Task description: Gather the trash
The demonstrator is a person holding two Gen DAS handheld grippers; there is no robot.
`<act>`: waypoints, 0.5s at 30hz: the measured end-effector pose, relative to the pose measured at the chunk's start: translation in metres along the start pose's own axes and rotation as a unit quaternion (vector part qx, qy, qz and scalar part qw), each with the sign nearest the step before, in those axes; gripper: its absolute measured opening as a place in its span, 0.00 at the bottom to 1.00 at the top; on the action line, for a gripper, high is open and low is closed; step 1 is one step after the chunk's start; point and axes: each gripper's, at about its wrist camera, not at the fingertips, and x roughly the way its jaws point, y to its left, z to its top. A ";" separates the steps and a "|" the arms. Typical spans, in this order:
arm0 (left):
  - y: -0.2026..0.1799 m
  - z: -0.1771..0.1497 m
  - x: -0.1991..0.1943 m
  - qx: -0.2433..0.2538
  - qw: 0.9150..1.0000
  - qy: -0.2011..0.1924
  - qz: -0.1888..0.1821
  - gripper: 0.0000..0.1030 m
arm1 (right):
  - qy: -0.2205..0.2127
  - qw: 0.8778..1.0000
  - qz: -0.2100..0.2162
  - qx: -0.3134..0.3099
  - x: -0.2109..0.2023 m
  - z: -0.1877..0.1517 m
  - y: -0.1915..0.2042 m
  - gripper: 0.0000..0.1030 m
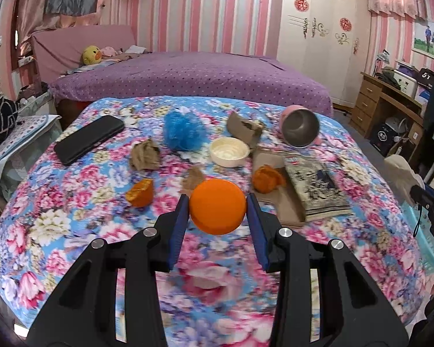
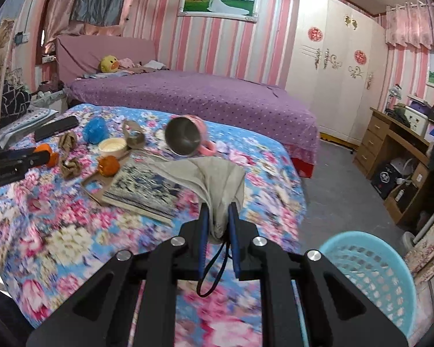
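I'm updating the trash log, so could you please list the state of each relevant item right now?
Left gripper: shut on orange peel.
Right gripper: shut on grey tissue.
Pink mug: tipped on its side.
Blue basket: upright on the floor.
Book: closed, flat.

A surface draped in a blue-and-pink floral cloth [image 1: 58,225] carries it all: a flat black phone [image 1: 89,139] far left, a fuzzy blue scrubber ball [image 1: 183,133], a round cream bowl [image 1: 229,151], crumpled brown paper scraps [image 1: 144,156], orange peel pieces [image 1: 141,193], a pink steel-lined mug [image 1: 299,129] tipped on its side, and a patterned book [image 1: 315,186] lying on flat cardboard [image 1: 277,202].
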 end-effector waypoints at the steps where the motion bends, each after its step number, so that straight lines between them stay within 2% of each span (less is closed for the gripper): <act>1: -0.004 0.000 0.001 -0.001 1.000 0.001 -0.002 0.38 | 0.000 1.000 -0.004 0.002 -0.003 -0.002 -0.006 0.14; 15: -0.058 -0.009 0.013 0.006 1.000 0.019 -0.023 0.38 | 0.007 0.998 -0.043 0.051 -0.008 -0.024 -0.082 0.14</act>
